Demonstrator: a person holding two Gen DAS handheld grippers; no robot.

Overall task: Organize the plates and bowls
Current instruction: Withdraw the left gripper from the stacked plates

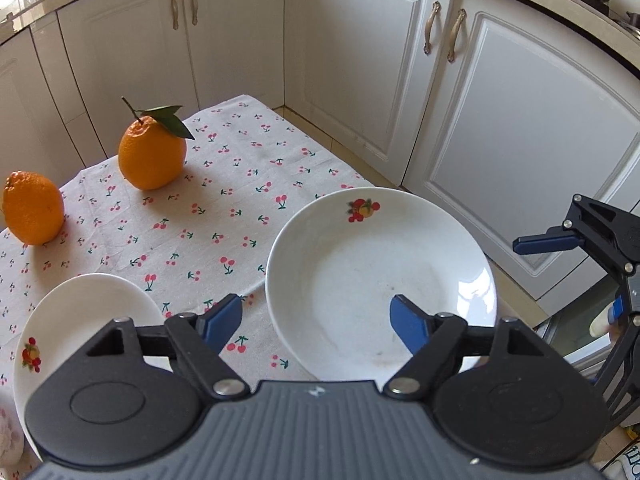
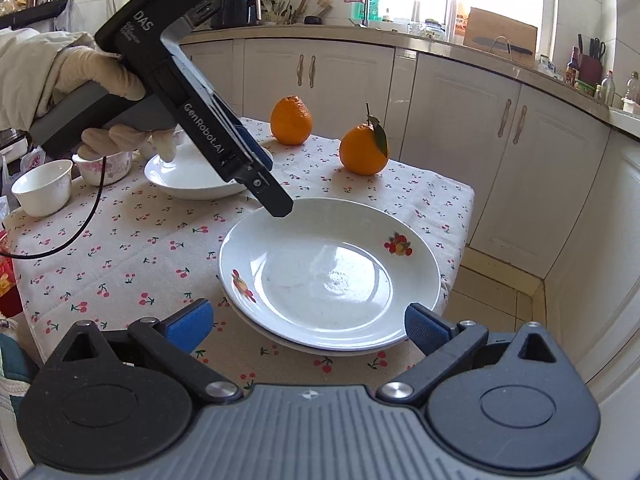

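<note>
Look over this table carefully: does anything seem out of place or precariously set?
Yes. The stacked plates sit at the table's near corner, their rim jutting past the tablecloth edge, so a knock could tip them. Two oranges sit among the crockery. Nothing looks spilled or broken.

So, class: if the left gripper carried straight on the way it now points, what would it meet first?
Probably the large white plate. The left gripper stands open, angled down, its right finger already over that plate's near side. Depth is unclear, so the cherry-print tablecloth beside the rim is possible.

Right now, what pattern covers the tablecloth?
Small red cherries on the cream tablecloth; right wrist view.
</note>
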